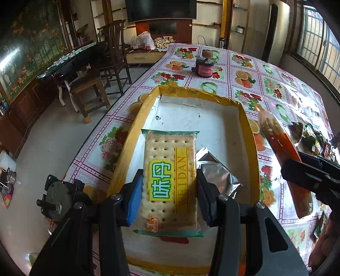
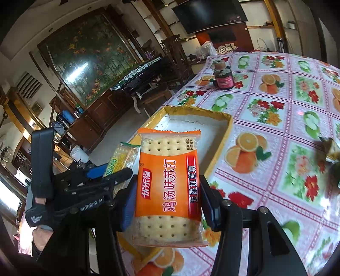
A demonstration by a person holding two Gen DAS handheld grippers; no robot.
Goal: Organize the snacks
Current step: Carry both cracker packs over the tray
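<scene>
On the counter [image 1: 250, 70], near its left edge, sits a yellow-rimmed box [image 1: 251, 127]. Left jaws grip a green cracker pack [image 1: 170, 182] over it; right jaws grip an orange pack [image 2: 167, 189]. Beyond: jar [image 1: 204, 66], chairs [image 1: 112, 53], TV [image 1: 160, 9].

Green cracker pack [image 1: 170, 182] — orange cracker pack [image 2: 170, 189]

Ahead of the left gripper [image 1: 170, 186], the shallow yellow-rimmed cardboard box [image 1: 244, 118] is mostly bare white floor — only a crinkled silver foil packet [image 1: 218, 172] lies just to its right. The right gripper [image 2: 167, 197] crowds close on that side with its orange cracker packet [image 1: 284, 155], narrowing the way in. Well beyond the box's far rim, a dark round jar [image 1: 204, 65] stands on the fruit-patterned tablecloth [image 1: 244, 63], open around it.
</scene>
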